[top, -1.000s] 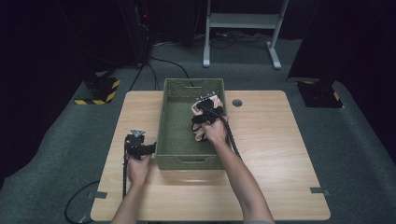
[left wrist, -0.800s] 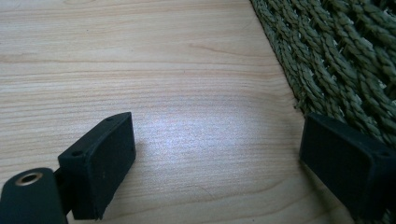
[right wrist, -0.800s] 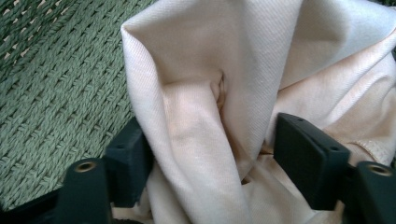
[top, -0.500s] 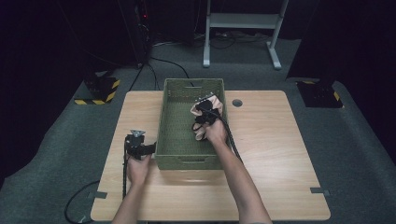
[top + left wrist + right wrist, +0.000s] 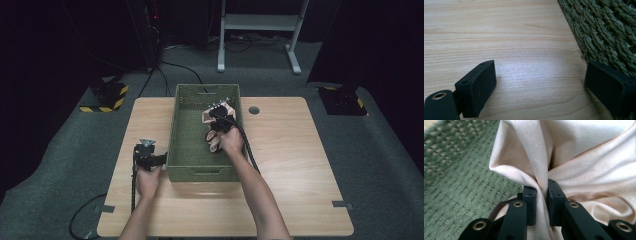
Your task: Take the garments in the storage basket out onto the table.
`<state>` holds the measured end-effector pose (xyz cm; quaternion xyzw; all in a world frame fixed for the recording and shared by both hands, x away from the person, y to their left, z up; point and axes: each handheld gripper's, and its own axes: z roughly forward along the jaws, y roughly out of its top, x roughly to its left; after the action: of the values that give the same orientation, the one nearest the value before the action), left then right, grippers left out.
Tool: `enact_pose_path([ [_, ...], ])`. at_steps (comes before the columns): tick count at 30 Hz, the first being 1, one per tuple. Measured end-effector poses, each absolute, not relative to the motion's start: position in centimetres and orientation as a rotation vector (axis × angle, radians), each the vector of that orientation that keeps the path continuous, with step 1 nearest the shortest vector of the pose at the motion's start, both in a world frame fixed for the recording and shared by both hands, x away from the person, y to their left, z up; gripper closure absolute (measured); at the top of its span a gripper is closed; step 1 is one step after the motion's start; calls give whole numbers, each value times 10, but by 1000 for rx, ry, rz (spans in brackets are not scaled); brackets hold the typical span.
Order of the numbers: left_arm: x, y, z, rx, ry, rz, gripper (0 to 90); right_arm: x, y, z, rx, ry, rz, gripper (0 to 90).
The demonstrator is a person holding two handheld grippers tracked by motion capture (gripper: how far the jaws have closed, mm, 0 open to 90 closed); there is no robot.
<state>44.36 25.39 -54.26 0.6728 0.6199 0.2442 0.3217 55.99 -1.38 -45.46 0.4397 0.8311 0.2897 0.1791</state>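
Note:
A pale pink cloth [image 5: 586,165] lies bunched in the far right part of the green woven basket [image 5: 190,150]. My right gripper [image 5: 541,195] reaches into the basket; its jaws have just been closing and now pinch a fold of the cloth [image 5: 224,108] between the pads. In the high view the right gripper [image 5: 220,114] sits over the cloth. My left gripper [image 5: 146,150] rests on the wooden table [image 5: 300,150] just left of the basket. The left gripper [image 5: 539,85] stands open over bare wood, with nothing between its jaws and the basket wall [image 5: 604,35] at one side.
A round grommet hole [image 5: 254,109] is set in the table right of the basket. Black cables trail from both grippers. Beyond the table are a white metal stand [image 5: 260,30] and hazard-striped blocks [image 5: 107,97] on grey carpet.
The right gripper's jaws have closed onto a fold of the pink cloth inside the basket. Both hands have kept their places.

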Motion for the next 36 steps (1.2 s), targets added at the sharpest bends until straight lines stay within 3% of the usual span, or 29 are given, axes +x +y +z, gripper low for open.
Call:
enact_pose_path([
  [36, 444, 253, -543, 1778, 1626, 651, 112, 539, -36, -393, 1099, 2336, 1297, 820],
])
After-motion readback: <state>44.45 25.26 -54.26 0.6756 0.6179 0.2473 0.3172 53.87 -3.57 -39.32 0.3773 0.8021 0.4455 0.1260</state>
